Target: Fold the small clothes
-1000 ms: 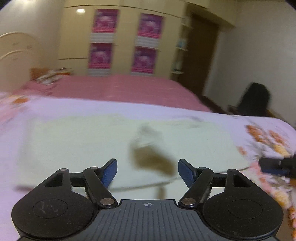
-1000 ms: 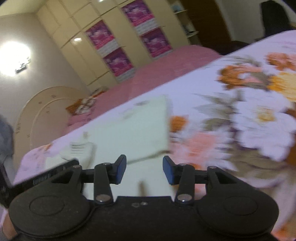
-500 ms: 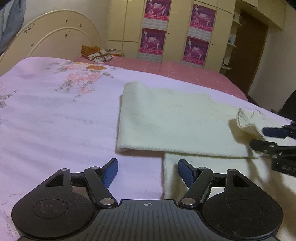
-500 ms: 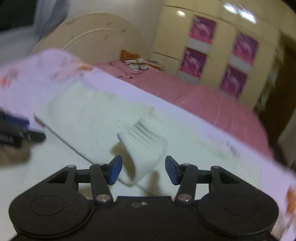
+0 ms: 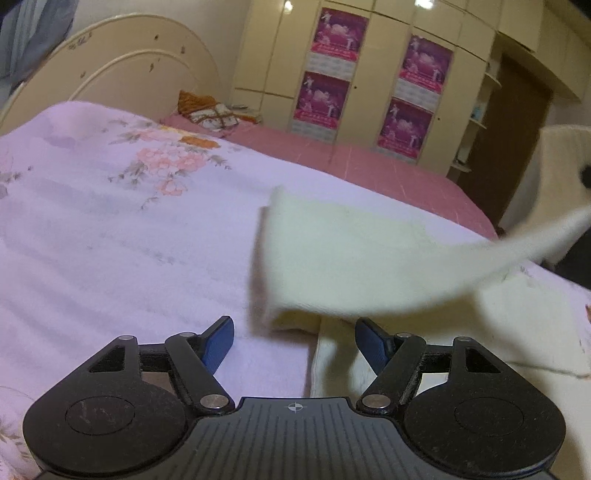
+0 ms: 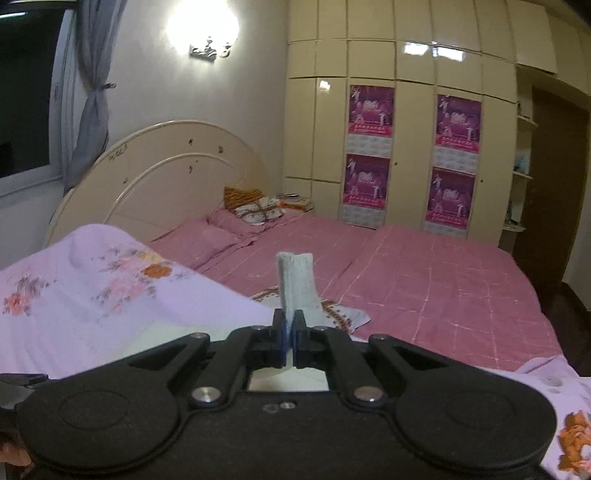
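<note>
Underneath, a lilac floral sheet (image 5: 110,229) covers the bed, wardrobe posters (image 6: 369,155) behind. Left gripper (image 5: 293,341) hovers, jaws apart. Right gripper (image 6: 289,332) pinches the cream garment (image 5: 351,258), lifting one blurred strip; its far end runs out of frame.

Cream wardrobe (image 6: 413,122) with magenta posters (image 6: 371,112); arched headboard (image 6: 166,173) — glowing wall lamp (image 6: 202,27); grey curtain (image 6: 90,92)
</note>
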`<action>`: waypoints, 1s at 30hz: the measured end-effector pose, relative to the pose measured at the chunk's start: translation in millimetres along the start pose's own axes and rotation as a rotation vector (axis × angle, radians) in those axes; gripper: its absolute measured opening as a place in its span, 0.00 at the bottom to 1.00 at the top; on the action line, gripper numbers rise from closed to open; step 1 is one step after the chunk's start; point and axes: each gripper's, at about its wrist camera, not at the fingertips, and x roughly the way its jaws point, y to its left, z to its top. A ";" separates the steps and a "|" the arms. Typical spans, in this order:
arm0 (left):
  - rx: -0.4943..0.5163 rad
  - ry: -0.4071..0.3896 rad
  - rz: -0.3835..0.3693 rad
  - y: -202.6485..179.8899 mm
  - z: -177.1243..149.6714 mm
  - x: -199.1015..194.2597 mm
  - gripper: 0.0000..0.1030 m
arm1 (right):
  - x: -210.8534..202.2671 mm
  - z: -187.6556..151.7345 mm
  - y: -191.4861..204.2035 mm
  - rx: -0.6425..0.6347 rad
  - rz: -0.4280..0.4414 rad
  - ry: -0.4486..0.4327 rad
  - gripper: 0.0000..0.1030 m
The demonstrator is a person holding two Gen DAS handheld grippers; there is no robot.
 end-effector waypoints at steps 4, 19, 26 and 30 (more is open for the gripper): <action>-0.054 -0.008 -0.020 2.7 4.5 5.3 0.70 | -5.0 -6.0 -17.1 0.013 -0.027 0.005 0.04; -0.009 -0.088 -0.025 -1.0 10.2 2.7 0.70 | -16.3 -27.2 -44.3 0.110 -0.065 0.051 0.04; 0.077 0.043 0.061 -14.6 12.7 34.9 0.70 | -18.6 -22.1 -44.8 0.115 -0.055 0.029 0.04; 0.071 0.029 0.048 -8.0 7.0 31.4 0.70 | -21.7 -29.1 -53.4 0.120 -0.087 0.038 0.04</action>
